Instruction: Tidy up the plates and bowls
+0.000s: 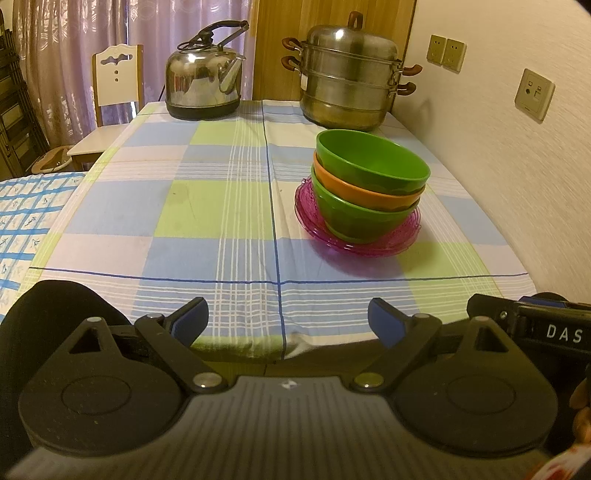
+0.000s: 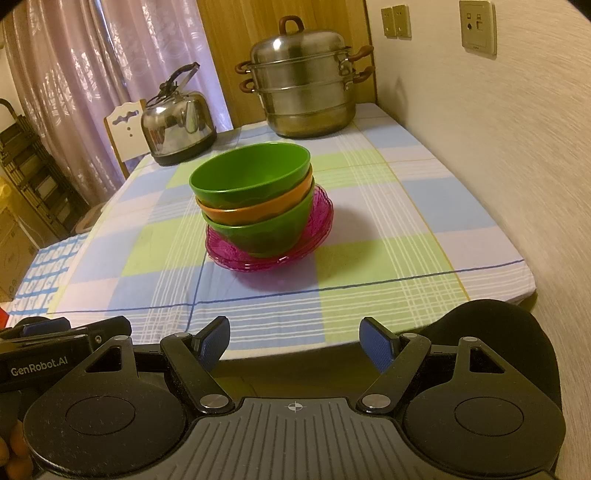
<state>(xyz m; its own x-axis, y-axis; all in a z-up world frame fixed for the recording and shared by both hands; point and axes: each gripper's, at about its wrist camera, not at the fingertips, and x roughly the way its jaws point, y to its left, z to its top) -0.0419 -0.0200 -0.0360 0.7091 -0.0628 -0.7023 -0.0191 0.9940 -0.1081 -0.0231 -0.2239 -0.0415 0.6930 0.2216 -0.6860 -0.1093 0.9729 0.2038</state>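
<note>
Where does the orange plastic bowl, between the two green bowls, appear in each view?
Left wrist view: the orange plastic bowl sits right of centre, in the stack on the pink plates.
Right wrist view: it sits just left of centre.
Shared landmark: the steel steamer pot stands behind the stack in both.

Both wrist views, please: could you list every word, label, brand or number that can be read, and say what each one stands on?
"DAS": white letters, cut off by the frame edge, on the side of the right gripper, seen in the left wrist view.
"GenRobot.AI": white letters on the side of the left gripper, seen in the right wrist view.
A pale sticker on the steamer pot: too small to read.
Wall sockets: no legible markings.
</note>
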